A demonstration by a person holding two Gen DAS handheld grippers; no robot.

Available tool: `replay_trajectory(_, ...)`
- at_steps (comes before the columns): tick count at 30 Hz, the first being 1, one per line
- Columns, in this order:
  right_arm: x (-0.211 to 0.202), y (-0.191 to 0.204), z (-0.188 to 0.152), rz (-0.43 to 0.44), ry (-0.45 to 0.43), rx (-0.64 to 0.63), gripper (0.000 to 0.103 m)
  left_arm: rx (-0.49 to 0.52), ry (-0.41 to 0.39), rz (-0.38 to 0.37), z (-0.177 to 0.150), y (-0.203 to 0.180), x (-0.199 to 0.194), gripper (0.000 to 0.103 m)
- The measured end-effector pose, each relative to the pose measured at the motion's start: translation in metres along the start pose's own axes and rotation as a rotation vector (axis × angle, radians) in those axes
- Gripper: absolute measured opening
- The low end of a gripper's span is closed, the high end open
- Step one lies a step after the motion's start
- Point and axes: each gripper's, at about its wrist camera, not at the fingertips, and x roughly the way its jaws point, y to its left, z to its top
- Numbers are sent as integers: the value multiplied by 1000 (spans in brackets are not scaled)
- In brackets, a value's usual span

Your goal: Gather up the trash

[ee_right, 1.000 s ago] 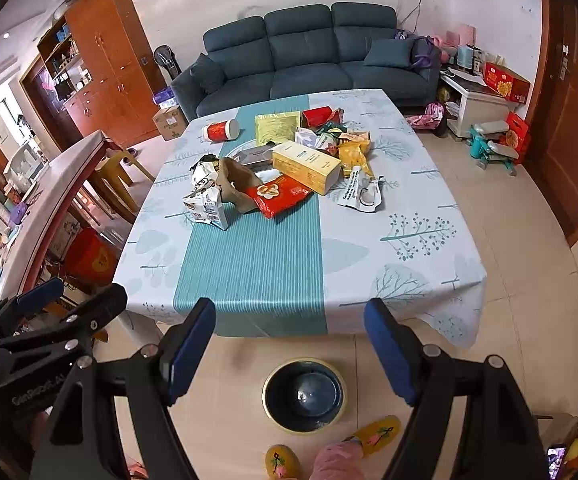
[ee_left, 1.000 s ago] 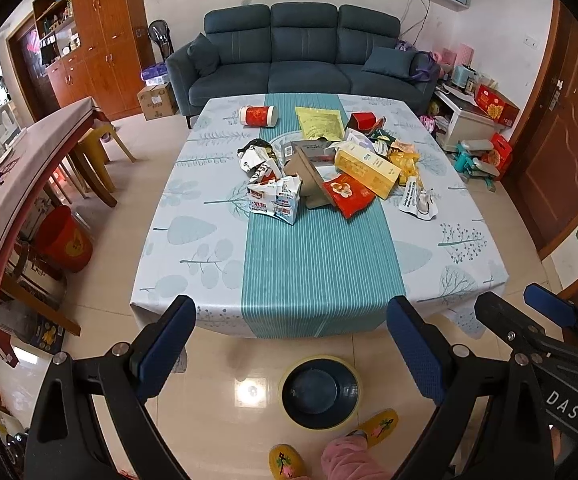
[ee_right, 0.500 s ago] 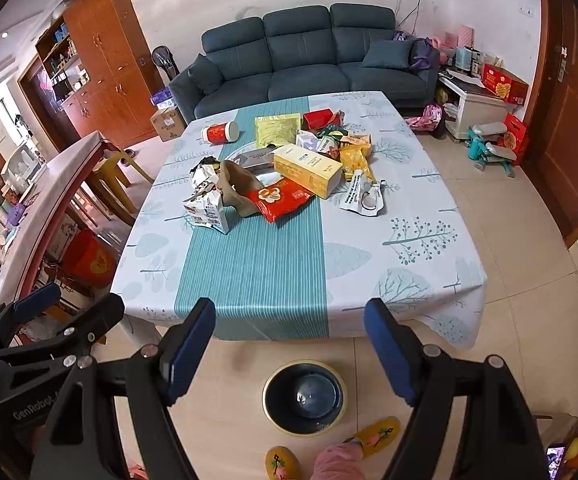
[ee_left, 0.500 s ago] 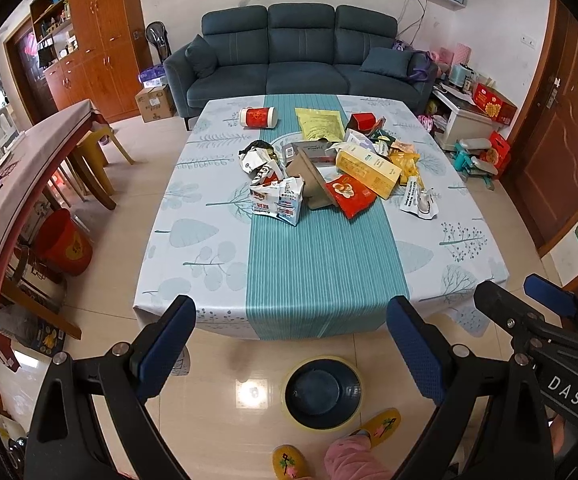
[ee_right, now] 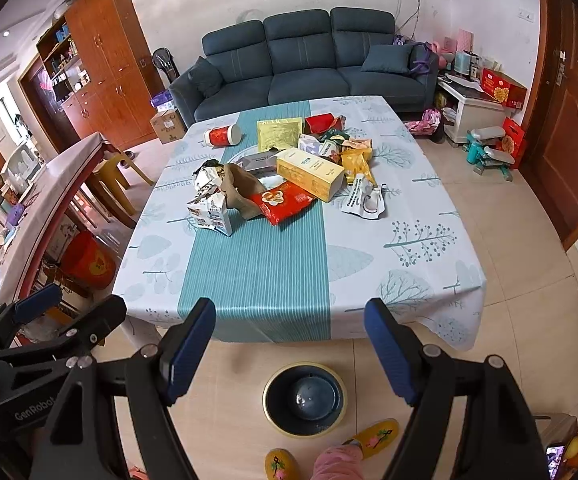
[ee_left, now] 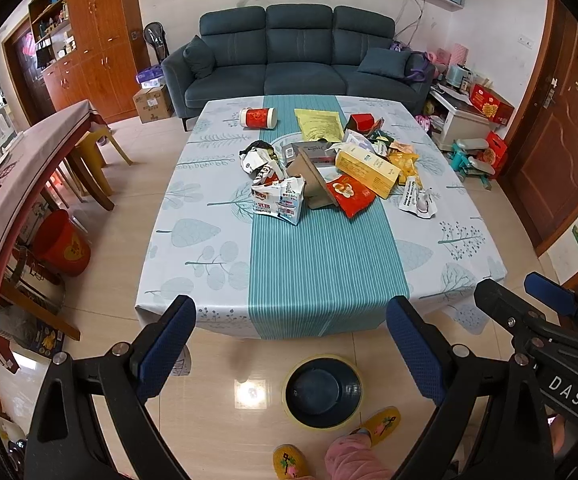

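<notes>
Both the left gripper (ee_left: 291, 350) and right gripper (ee_right: 289, 354) gape wide and empty; the loose trash pile (ee_left: 325, 172) sits far across the table (ee_left: 325, 272), so a long reach could scatter wrappers past the bin (ee_left: 323, 390).

Near half of table (ee_left: 321, 280) bare, trash heap (ee_left: 329, 172) crowding its middle; bin (ee_left: 323, 390) on open floor

Both wrist views high, forward, sharing table (ee_left: 321, 264) and bin (ee_right: 304, 399).

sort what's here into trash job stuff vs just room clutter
Job:
red snack packet
yellow carton
crumpled milk carton
red paper cup
bin on the floor
left gripper and right gripper, jaws open

Lying about:
sofa
cardboard box
red bucket
</notes>
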Motion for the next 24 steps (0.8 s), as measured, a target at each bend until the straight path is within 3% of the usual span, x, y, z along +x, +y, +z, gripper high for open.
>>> replay_trajectory(24, -26, 12, -19, -63, -54, 48, 77, 41, -21, -95, -4, 14, -13, 95)
